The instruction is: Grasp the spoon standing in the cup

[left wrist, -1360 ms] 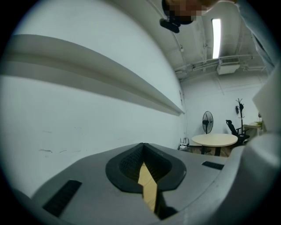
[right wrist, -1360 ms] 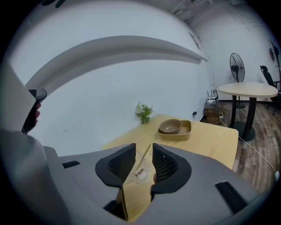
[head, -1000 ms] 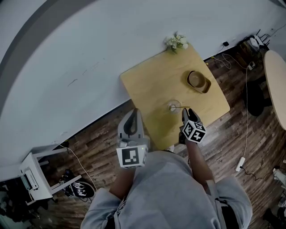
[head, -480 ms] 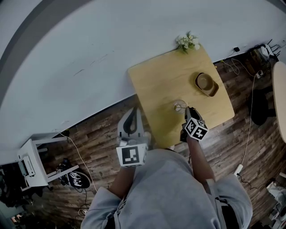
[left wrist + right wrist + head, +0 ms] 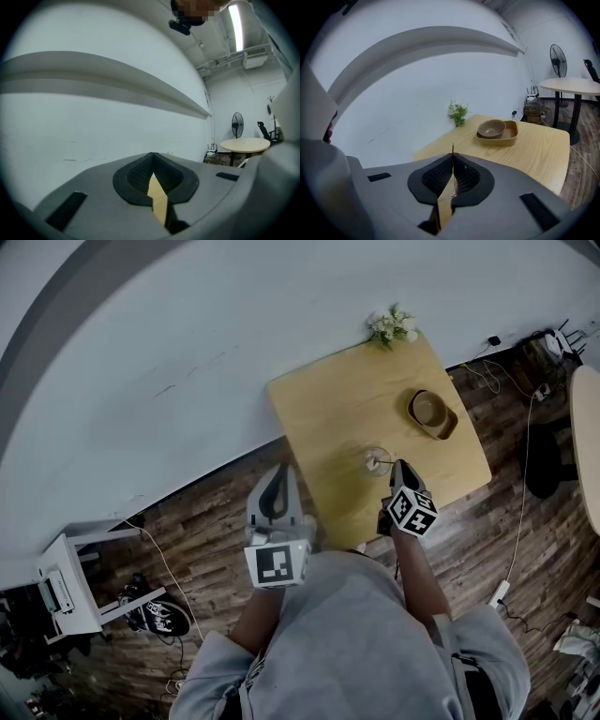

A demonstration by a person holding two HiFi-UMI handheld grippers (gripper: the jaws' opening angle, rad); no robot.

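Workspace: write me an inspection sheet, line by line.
Surface: wooden table, set against a white wall.
Job's things: cup on the table; spoon standing in it.
Clutter: bowl in tray; flowers at the far edge.
Grippers: right gripper jaws have just been closing and pinch the spoon handle; left gripper shut, empty, off the table.
Cables: cable and power strip on the floor.
Surroundings: round table, shoes.

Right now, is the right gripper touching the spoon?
Touching. The right gripper view shows the right gripper, jaws just closed, pinching the spoon by its thin handle.
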